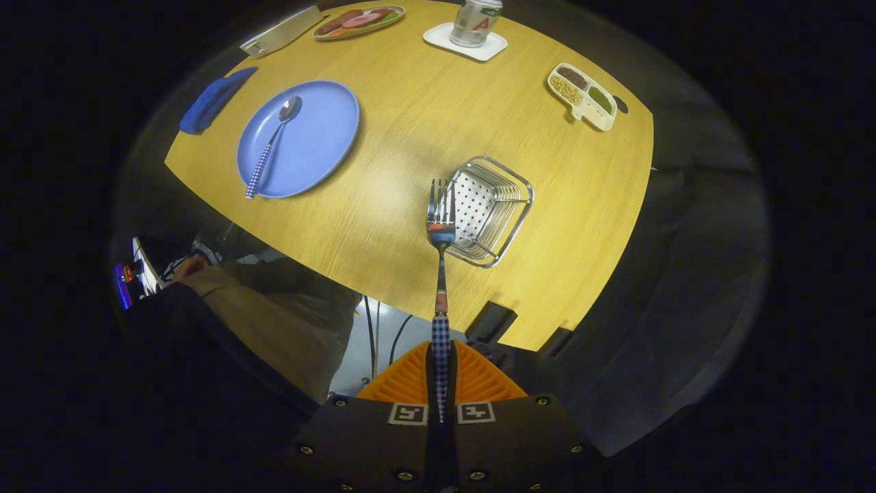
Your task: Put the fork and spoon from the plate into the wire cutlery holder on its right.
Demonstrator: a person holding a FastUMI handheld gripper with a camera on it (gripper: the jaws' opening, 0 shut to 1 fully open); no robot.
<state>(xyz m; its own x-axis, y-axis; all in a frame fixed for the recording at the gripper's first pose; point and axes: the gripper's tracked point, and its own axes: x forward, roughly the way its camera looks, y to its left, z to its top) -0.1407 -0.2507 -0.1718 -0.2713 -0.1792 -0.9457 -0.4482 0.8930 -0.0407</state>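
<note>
Gripper view looks down on the fork [441, 219], which is clamped by its checked handle between the two fingers of the gripper [441, 373]; the fingers are drawn in tight against the handle on both sides. The fork points straight ahead of the fingers, held up above the worktop [410, 137], and its tines overlap the near left rim of the wire cutlery holder [491, 209]. Whether the tines touch the wire cannot be told from here. The holder sits on the worktop with its perforated inner panel showing through its open top.

Well to the left of the holder lies the blue plate [299, 138]. The spoon [272, 145] rests on it, bowl toward the far side, its checked handle running back over the near rim of the plate. Just beyond the plate's left side a blue cloth [213, 100] lies at the worktop's edge.

Farther off, a white divided dish [582, 95] holding three kinds of grain or seed stands beyond and to the right of the holder. At the far edge of the worktop a can [477, 22] stands on a white coaster [465, 42], with an oval plate of food [358, 21] and a flat grey box [281, 31] to its left. A person's arm in a sleeve [274, 311] shows below the near left edge of the worktop.
</note>
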